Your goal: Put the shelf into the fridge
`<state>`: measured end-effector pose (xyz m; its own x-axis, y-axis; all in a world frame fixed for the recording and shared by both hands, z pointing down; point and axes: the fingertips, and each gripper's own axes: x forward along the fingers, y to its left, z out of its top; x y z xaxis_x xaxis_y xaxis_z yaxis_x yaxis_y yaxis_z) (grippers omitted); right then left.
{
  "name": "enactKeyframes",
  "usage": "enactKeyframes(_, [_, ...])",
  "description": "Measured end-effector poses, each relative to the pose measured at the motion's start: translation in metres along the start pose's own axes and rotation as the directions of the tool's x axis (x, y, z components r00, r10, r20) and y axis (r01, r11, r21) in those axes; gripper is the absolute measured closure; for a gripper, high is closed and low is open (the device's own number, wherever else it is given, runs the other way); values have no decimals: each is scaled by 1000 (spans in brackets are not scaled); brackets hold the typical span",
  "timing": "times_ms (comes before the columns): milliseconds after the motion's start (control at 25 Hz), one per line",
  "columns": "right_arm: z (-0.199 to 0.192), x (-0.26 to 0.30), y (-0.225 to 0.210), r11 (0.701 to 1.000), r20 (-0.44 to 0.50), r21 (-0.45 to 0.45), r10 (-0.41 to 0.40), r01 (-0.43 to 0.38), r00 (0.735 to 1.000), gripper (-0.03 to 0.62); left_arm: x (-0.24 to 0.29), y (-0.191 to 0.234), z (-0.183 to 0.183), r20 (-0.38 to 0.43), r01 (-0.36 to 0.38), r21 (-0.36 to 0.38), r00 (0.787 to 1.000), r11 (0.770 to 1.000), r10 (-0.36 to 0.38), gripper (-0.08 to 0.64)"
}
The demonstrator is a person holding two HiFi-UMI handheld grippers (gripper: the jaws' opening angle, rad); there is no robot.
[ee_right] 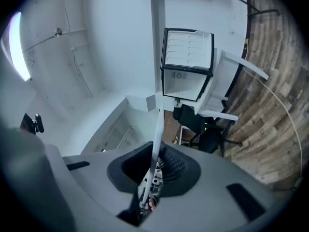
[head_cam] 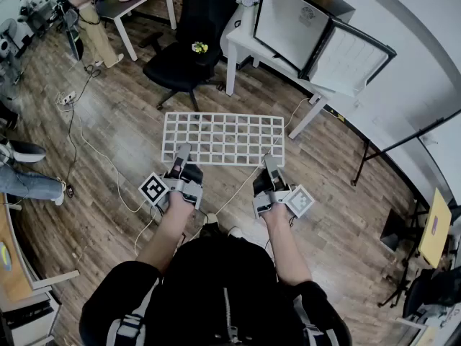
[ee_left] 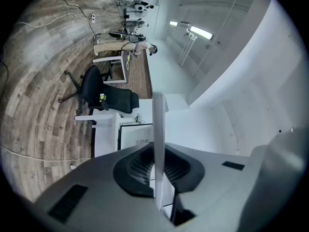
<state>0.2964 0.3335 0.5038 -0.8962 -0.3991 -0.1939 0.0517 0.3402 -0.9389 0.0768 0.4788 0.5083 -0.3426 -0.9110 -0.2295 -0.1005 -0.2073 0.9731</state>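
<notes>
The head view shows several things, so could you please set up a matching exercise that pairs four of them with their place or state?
Things
1. shelf
2. fridge
3. office chair
4. left gripper

Places or states
A. stands on the white table with its door open
B. held flat above the wood floor
C. has a small yellow-green thing on its seat
D. shut on the near edge of the shelf

Right pairs: 1-B, 2-A, 3-C, 4-D
</notes>
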Motion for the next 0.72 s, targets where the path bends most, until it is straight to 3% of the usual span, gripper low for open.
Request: enactKeyframes(720, [-24, 34, -19, 999, 14, -19, -50, 50, 999, 552, 13, 12, 43, -16, 4, -25, 1000, 1000, -4, 517])
